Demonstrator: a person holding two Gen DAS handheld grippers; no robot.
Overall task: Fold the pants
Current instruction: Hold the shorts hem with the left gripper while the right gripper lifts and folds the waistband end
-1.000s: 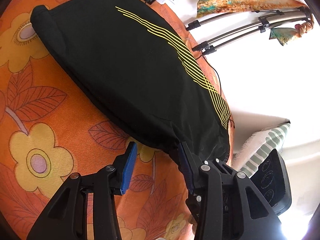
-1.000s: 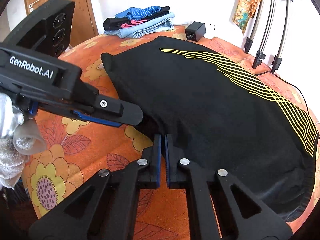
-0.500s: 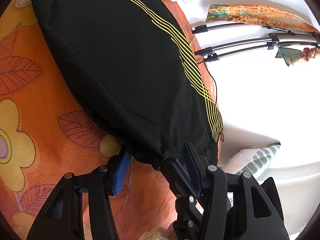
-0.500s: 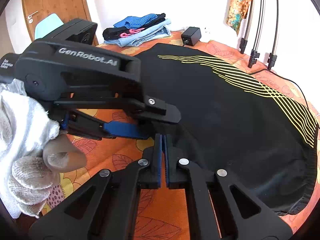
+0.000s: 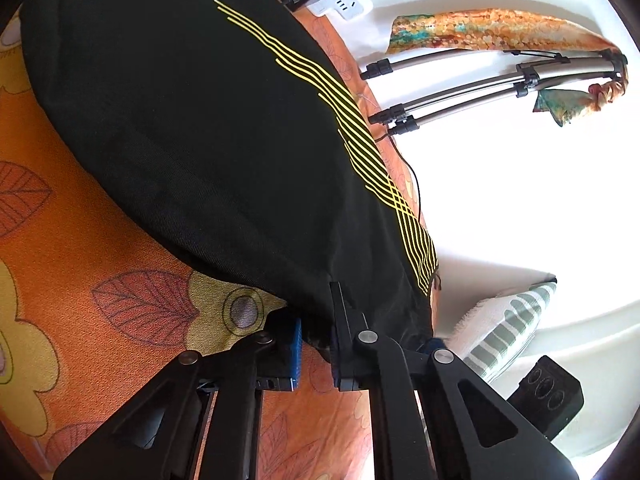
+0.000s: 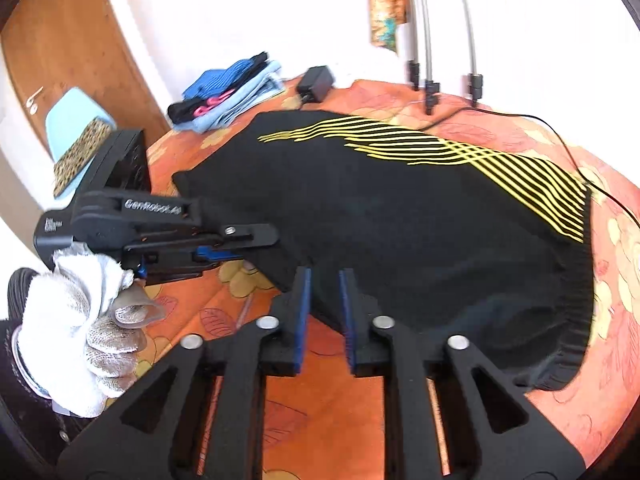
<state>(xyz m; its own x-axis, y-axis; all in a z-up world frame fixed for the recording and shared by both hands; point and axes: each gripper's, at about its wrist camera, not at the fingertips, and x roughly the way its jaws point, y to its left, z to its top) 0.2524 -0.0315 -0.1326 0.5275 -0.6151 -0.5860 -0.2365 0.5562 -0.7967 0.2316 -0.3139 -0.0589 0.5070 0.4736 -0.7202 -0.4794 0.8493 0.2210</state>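
Observation:
Black pants point(image 5: 208, 128) with yellow wavy stripes lie flat on an orange flowered cloth point(image 5: 80, 280). They also show in the right wrist view point(image 6: 420, 220). My left gripper point(image 5: 316, 336) has its jaws around the near edge of the pants, fabric between the blue pads, with a gap still showing. In the right wrist view it point(image 6: 244, 244) reaches in from the left, held by a gloved hand point(image 6: 80, 320). My right gripper point(image 6: 324, 316) is open, its fingers at the near edge of the pants with the fabric edge between them.
A stack of folded clothes point(image 6: 228, 96) and a black power adapter point(image 6: 316, 80) sit at the far side. A white power strip point(image 5: 340, 4) lies by the wall. Tripod legs point(image 5: 460, 92) and a black cable point(image 6: 560, 136) are at the right. A striped pillow point(image 5: 504, 328) lies beyond the edge.
My right gripper has opened and moved onto the pants' near edge. My left gripper has narrowed around the fabric edge it slid under.

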